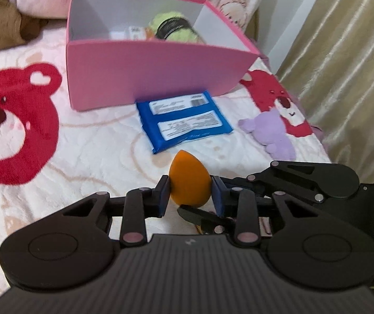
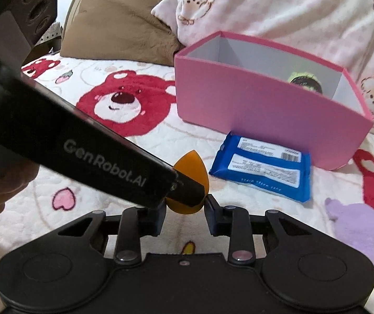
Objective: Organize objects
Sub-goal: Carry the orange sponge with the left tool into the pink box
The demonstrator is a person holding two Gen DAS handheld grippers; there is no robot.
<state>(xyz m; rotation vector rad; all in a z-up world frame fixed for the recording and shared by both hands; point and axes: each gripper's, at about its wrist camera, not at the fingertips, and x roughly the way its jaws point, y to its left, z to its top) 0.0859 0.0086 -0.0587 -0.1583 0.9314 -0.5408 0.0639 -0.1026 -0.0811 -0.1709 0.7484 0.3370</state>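
Orange teardrop makeup sponge [image 1: 189,180], smooth, pointed tip up, sits low centre of the left wrist view, just above my left gripper [image 1: 190,195]. Its blue pads [image 1: 164,196] press both sides of the sponge, jaws narrowed down onto it, so I read that as gripped. In the right wrist view the same sponge [image 2: 187,163] shows at centre, partly covered by the left gripper's black finger crossing from the upper left. My right gripper [image 2: 185,210] is also drawn in around the sponge's lower end; its right-hand pad meets the sponge, the left-hand side is hidden behind that black finger, so I can't tell if it truly clamps. Behind, upper centre: open pink box [image 1: 145,78] with a green-lidded jar [image 1: 176,27] inside. Blue wipes pack [image 1: 184,121] lies flat just in front of the box. Purple plush [image 1: 270,136] at right, on the bear-print blanket [image 1: 82,157].
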